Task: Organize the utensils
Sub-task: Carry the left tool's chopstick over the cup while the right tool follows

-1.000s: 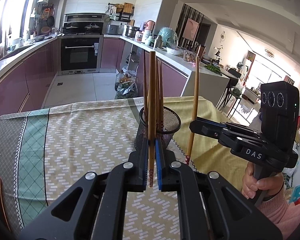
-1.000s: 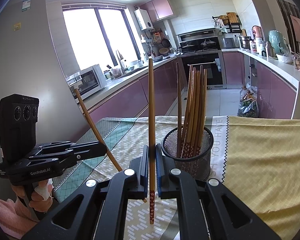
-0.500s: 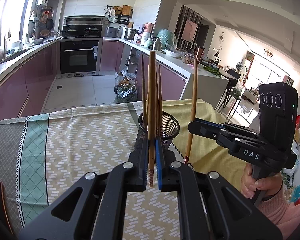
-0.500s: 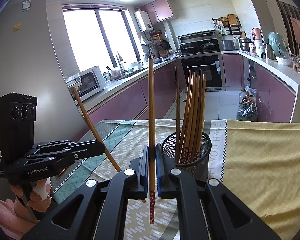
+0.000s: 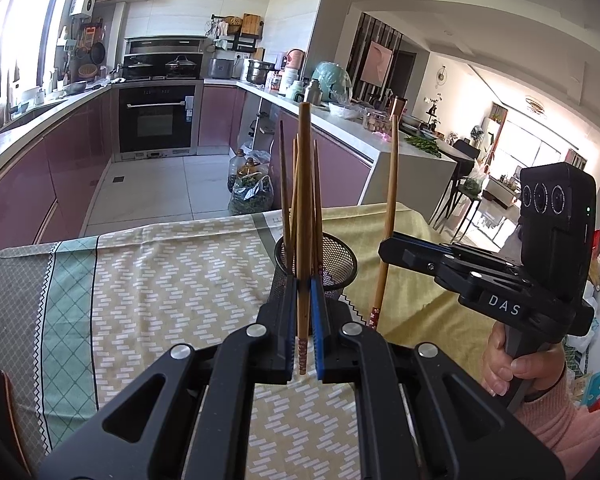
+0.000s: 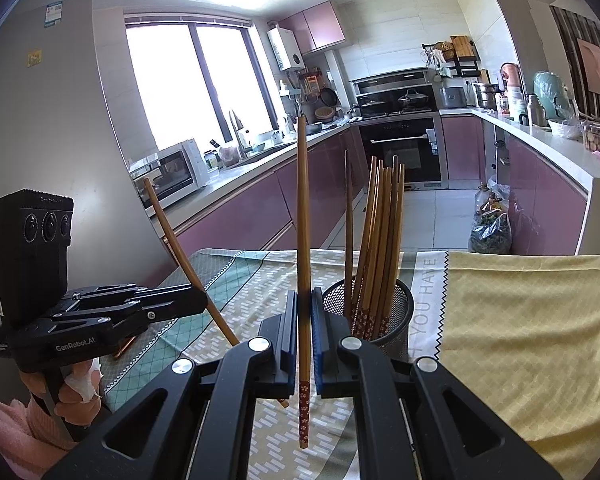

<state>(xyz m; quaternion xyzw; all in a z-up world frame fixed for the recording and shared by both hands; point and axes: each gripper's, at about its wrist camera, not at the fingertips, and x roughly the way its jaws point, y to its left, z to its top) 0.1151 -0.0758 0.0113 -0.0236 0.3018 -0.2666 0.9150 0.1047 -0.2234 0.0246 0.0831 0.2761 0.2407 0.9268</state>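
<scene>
On the tabletop [image 6: 520, 320] stands a black cup [image 6: 396, 312] full of chopsticks [image 6: 380, 240]. Left tongs [image 5: 304, 300] squeeze one chopstick [image 5: 305, 200] just beside it; right tongs [image 6: 304, 312] squeeze another chopstick [image 6: 303, 220], both upright.

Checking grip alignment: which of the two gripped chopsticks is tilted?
The left gripper's chopstick leans; the right gripper's chopstick stands upright.

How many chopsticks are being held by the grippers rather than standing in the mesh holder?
2. One chopstick is clamped upright in the left gripper; the other chopstick is clamped in the right gripper. The rest stand in the mesh holder.
</scene>
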